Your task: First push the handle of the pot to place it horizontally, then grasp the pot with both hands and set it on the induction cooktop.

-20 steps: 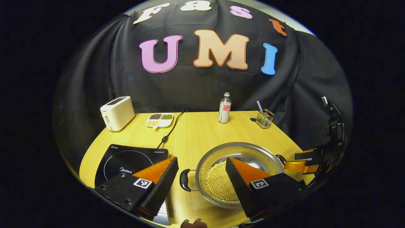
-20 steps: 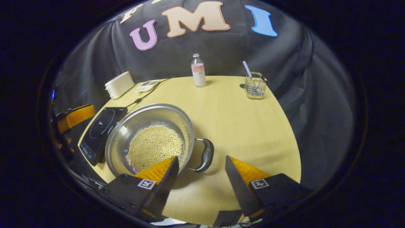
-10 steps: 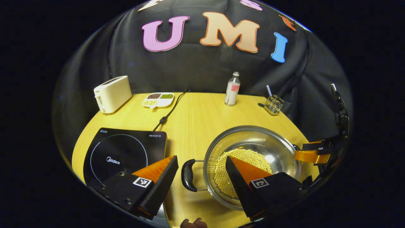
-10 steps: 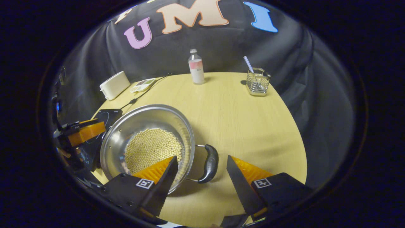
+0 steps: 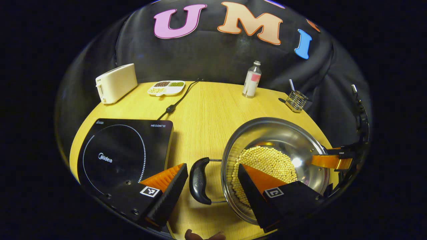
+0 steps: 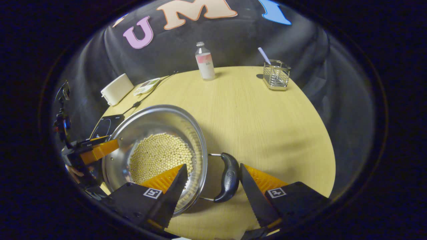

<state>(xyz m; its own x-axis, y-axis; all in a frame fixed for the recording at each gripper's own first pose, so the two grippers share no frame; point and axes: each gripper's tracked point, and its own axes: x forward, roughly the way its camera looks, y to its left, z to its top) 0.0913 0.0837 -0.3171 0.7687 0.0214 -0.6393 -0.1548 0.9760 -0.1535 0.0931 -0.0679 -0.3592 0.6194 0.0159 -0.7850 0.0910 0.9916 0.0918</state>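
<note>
pot: steel pot (image 5: pixel 293 140) w/ pale round beans in it, on the table (image 5: pixel 206 110), just right of the induction cooktop (image 5: pixel 123 150); not on it yet.
left handle: black loop handle (image 5: pixel 199 180) on the cooktop side of pot, lying flat, sits in the gap of the left gripper (image 5: pixel 211 181).
left gripper: spread wide, grasping nothing; one finger over the cooktop's near corner, other finger over the pot rim/beans. Handle nearer the cooktop-side finger, touching neither as far as I can tell.
right handle: black loop handle (image 6: pixel 228 176) on pot's far side from cooktop, also flat, between fingers of the right gripper (image 6: pixel 213 181).
right gripper: spread too, clamping nothing; outer finger looks right at the handle, contact or not – can't tell.
step (my read): handles look horizontal, so now is the 2-hand grasp before the lift.
how to do well: centre each handle in its gap, close both on the black grip, not the thin wire arms; close together so pot doesn't slide; lift level – beans loose, will roll if tipped; carry straight toward cooktop, set down inside its ring.
risk: inner fingers sit over the rim; closing could hit pot wall instead of handle.
rest: toaster (image 5: pixel 116 83), bottle (image 5: pixel 251 80), wire holder (image 5: pixel 296 100) far side of pot, well apart, no obstacle.
</note>
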